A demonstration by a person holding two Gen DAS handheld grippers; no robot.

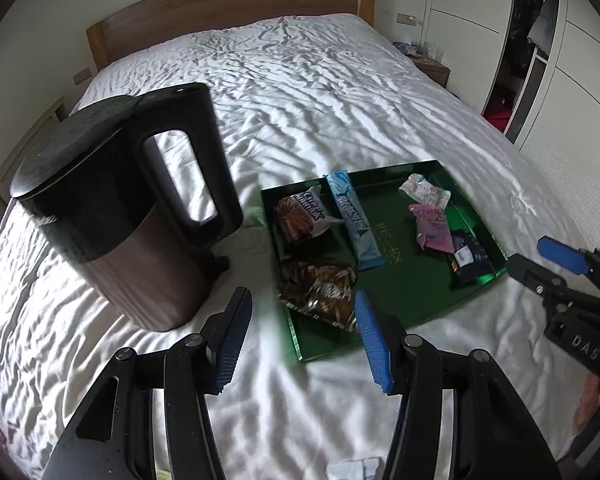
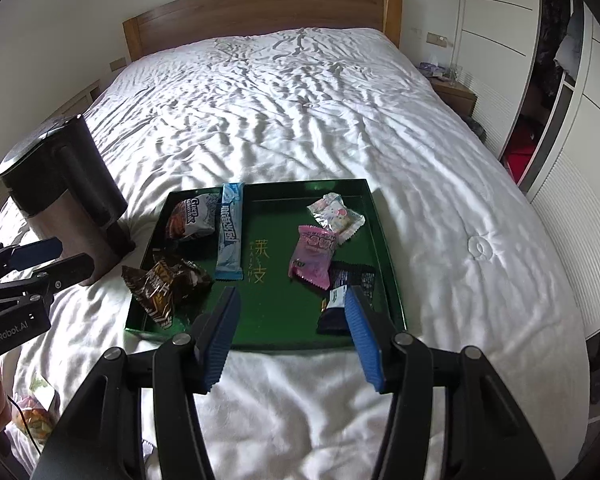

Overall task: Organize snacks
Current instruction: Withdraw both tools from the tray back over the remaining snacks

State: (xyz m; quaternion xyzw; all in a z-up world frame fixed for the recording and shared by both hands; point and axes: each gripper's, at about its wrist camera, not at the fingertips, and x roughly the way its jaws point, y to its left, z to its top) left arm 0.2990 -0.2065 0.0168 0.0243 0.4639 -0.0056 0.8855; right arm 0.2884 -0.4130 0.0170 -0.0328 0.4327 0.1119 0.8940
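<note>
Tray: a shallow dark green square tray (image 2: 392, 256) with raised walls lies on the white rumpled bed cover (image 2: 300, 120); every place below is given from this tray.
Writing on tray: gold characters (image 2: 260, 258) run down its middle floor, with tiny letters beside them too small for me to read.
Snacks, left half: a brown and white packet (image 2: 190, 216) in the far left corner, lettering too warped to make out; a long pale blue bar wrapper (image 2: 230, 232) just right of it, white characters along its length; a crinkled brown and gold foil packet (image 2: 162, 284) hanging over the near left wall.
Snacks, right half: a pale cartoon-printed sachet (image 2: 336, 216) farthest back, a pink sachet (image 2: 314, 256) touching it, a black packet with a small white label (image 2: 340, 300) by the near right wall.
My left claw (image 1: 304, 344): spread, nothing between the blue pads, hovering over the tray's near left corner.
My right claw (image 2: 290, 338): spread and empty, over the tray's near wall.
Claw markings: "GenRobot.AI" on the left body in the right view; "DAS" on the right body in the left view.
Kettle: a black-lidded brown jug kettle (image 1: 132, 208) stands on the bed left of the tray, close to my left claw.
Only in the right view: a bag of colourful sweets (image 2: 34, 416) on the bed, nearer than the tray and off to its left.
Only in the left view: a white wrapper (image 1: 354, 470) on the bed, nearer than the tray, its print unreadable.
Behind: a wooden headboard (image 2: 260, 12) well beyond the tray.
</note>
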